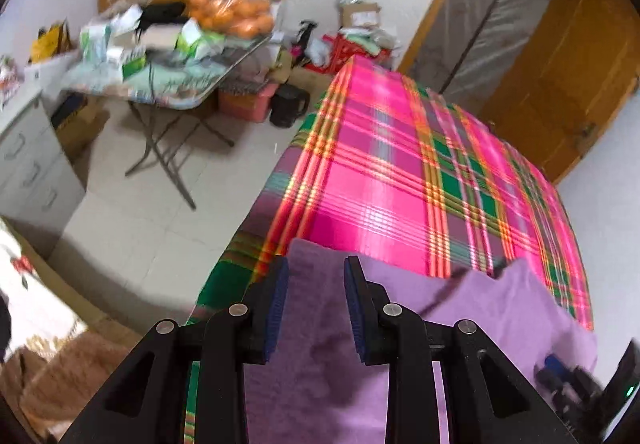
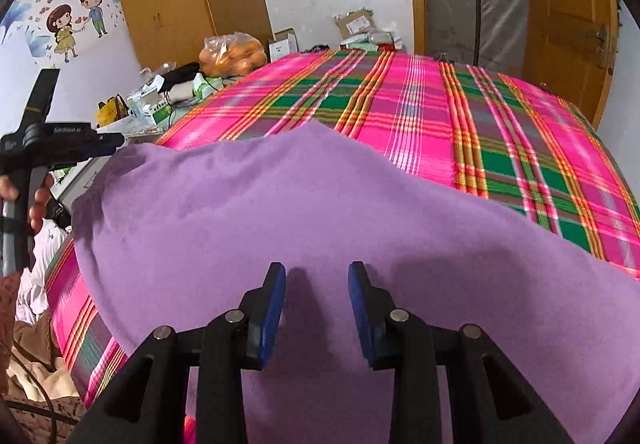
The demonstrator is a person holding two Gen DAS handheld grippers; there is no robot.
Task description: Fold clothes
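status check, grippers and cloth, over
Left gripper open, right gripper open, both over purple cloth. Cloth lies on plaid bed. Nothing in the way.

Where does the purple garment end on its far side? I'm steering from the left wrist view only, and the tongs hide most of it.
Observer: In the right wrist view the purple garment is spread wide, its far edge lying partway up the plaid bedcover.
Operator: Are the right tongs gripping it?
Observer: No. The right tongs are open above the cloth, nothing between the pads.
Operator: Anything past my left edge?
Observer: Your left tongs' handle, held in the left hand, sits beside the garment's left corner.
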